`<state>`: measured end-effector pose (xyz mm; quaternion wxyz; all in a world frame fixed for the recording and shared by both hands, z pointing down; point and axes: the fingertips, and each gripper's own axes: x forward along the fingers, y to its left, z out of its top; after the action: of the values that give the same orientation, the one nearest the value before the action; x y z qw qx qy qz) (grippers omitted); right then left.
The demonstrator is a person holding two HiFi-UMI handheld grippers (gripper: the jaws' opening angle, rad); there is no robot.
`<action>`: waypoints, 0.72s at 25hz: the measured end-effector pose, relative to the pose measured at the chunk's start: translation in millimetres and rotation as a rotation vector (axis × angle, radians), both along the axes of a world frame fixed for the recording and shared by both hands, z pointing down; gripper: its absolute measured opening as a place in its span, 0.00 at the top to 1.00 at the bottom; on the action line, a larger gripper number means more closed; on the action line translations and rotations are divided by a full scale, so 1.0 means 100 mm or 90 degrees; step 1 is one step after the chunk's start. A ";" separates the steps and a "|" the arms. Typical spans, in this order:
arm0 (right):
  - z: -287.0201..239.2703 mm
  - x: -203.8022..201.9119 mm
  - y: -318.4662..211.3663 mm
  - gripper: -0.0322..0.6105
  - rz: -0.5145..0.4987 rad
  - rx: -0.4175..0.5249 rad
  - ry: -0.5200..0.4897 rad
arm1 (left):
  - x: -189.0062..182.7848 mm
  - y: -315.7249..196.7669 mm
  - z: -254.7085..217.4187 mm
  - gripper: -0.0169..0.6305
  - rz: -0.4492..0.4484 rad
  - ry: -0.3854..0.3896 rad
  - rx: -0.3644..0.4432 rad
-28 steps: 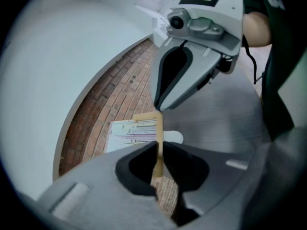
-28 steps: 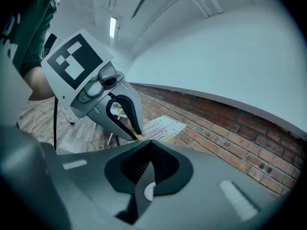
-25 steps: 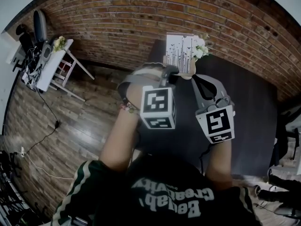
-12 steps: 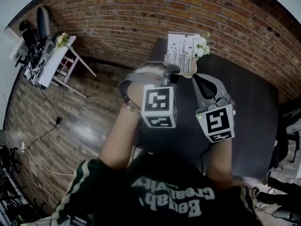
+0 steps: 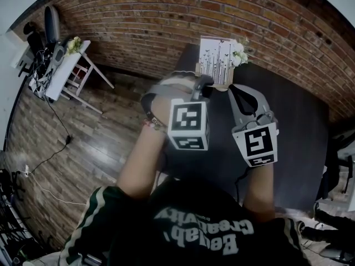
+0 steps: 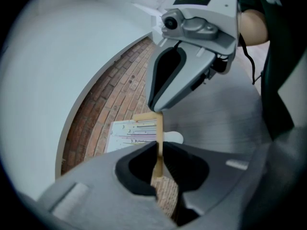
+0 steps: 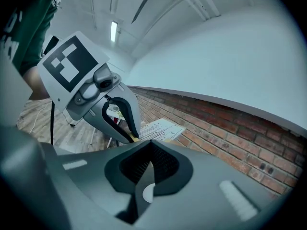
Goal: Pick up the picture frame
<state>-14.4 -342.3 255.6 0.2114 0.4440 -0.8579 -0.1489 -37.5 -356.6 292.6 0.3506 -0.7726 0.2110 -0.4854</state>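
First, a big red brick wall (image 5: 166, 15) runs along the far side of the room, and a brown wood floor (image 5: 83, 148) lies below it. A wide dark table (image 5: 299, 148) stands against the wall. The person (image 5: 194, 231) in a dark top with white stripes leans over the near edge of the table, with both arms stretched out. Far off to the left, a small white side table (image 5: 64, 73) stands on the floor with some things piled on it.

The left gripper (image 6: 158, 153) reaches to the far edge of the table. Its jaws are clamped on a thin wood edge of the picture frame (image 5: 215, 60), and the wood strip runs straight up between the two pads. The right gripper (image 6: 154, 108) is just beside it on the right. Its jaws look pressed together, and its tip touches a wood corner of the frame. I cannot tell if it pinches that corner. Each gripper has a cube with black and white squares on it, one on the left (image 5: 188, 125) and one on the right (image 5: 255, 144).

The picture frame stands upright at the far edge of the table, near its left corner and close to the wall. Its picture is white with thin dark stems and little dots. I cannot tell if the frame rests on the table or is lifted off it.

A small bunch of white flowers (image 5: 238, 54) sits just beside the frame on its right.
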 end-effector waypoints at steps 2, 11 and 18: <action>-0.01 0.00 0.03 0.94 -0.003 0.000 0.001 | 0.00 0.03 -0.01 0.91 -0.001 -0.002 0.001; 0.01 -0.07 0.05 0.94 -0.016 -0.005 0.000 | -0.04 0.03 -0.02 0.91 -0.001 -0.003 0.004; 0.02 -0.07 0.04 0.94 -0.018 -0.007 -0.001 | -0.05 0.02 -0.02 0.91 -0.001 -0.003 0.003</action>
<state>-21.1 -338.0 257.8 0.2114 0.4305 -0.8651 -0.1469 -42.3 -354.6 290.5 0.3524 -0.7705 0.2122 -0.4869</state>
